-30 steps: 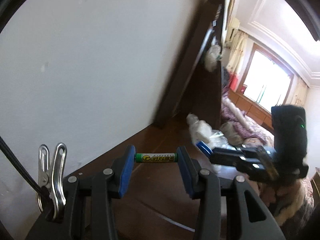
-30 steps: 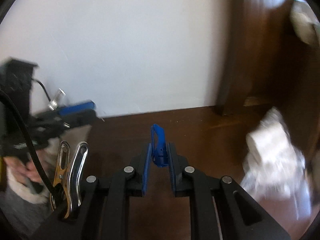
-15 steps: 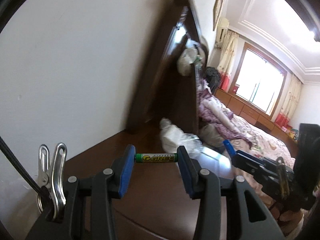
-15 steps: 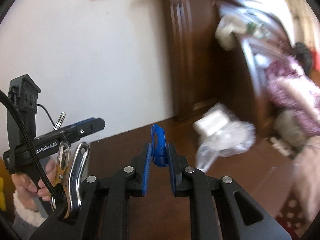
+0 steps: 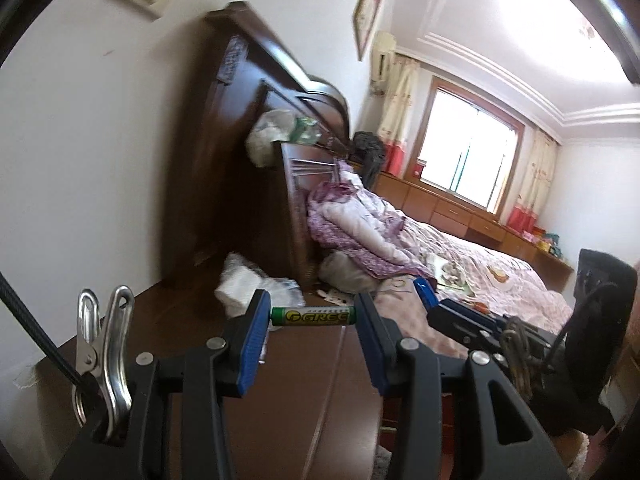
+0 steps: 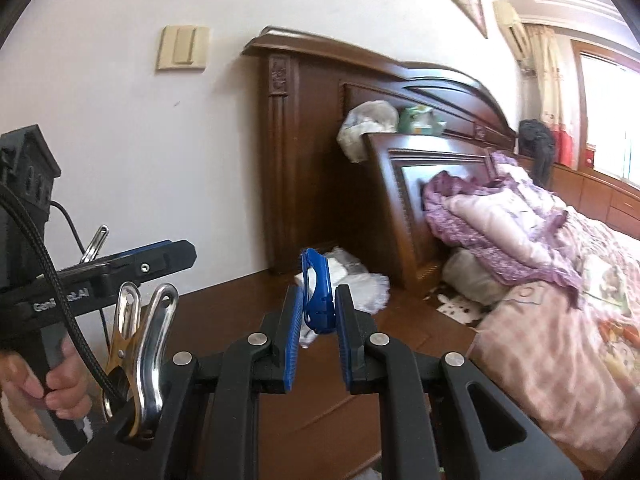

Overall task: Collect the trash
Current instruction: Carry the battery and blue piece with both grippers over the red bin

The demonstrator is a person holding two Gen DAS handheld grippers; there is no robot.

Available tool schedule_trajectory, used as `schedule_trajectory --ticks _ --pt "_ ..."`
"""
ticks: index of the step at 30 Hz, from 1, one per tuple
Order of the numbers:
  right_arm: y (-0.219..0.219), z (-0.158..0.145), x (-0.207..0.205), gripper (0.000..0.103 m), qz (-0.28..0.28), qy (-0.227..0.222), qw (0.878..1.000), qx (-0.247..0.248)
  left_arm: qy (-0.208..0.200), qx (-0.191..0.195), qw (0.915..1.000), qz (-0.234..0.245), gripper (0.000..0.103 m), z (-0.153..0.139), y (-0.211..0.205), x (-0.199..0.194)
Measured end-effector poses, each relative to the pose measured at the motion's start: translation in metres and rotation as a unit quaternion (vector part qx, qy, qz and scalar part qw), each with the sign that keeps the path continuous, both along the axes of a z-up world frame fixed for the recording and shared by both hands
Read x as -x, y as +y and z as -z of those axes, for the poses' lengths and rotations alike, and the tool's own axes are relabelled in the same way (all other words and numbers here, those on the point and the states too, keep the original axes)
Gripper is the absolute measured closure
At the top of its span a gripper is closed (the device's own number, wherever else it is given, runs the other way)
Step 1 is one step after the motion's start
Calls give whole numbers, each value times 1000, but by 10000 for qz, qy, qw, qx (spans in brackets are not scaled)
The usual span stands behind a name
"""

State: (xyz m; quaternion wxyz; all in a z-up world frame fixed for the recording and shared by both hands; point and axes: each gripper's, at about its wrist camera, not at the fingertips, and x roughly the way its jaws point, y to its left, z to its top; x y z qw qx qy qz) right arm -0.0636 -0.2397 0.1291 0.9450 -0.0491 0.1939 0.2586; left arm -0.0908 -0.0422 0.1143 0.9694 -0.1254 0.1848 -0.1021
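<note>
A green and yellow battery (image 5: 313,316) lies crosswise between the blue pads of my left gripper (image 5: 312,318), which is shut on its two ends. My right gripper (image 6: 318,314) is shut on a blue plastic piece (image 6: 317,292) that stands upright between its pads. In the left wrist view the right gripper (image 5: 424,292) shows at the right, over the bed's edge. In the right wrist view the left gripper (image 6: 188,254) juts in from the left, a hand (image 6: 52,384) on its grip. Both are held above a dark wooden tabletop (image 5: 280,400).
A crumpled white bag and tissue pack (image 5: 256,290) lie at the back of the tabletop beside the tall wooden headboard (image 6: 320,128). A bed with purple and pink bedding (image 6: 520,232) fills the right. More bags (image 6: 370,124) sit on the headboard ledge. A white wall stands behind.
Both grippers have risen and swung right with their loads: the views went from the wall and tabletop to the headboard, bed and window. Neither grip has changed.
</note>
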Motion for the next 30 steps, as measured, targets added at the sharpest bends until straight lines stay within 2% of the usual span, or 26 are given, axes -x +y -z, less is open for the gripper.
schedule_trajectory --ticks 8,18,23,27,30 --pt "-52 -10 18 86 502 -49 9987 -87 5 -119 9990 420 58 -9 -54 1" --pt "-108 -6 30 86 1104 -120 9938 -66 290 -209 9938 1055 58 4 -127 -14" --pt "-141 6 29 86 1426 69 9897 -81 546 -231 9874 1466 58 24 -174 -25" --pt "-173 22 26 86 1731 242 9845 -125 1079 -154 9758 1894 58 56 -213 -49" --pt "-201 41 22 86 1860 440 9811 -302 1396 -256 9697 1988 58 78 -239 -61"
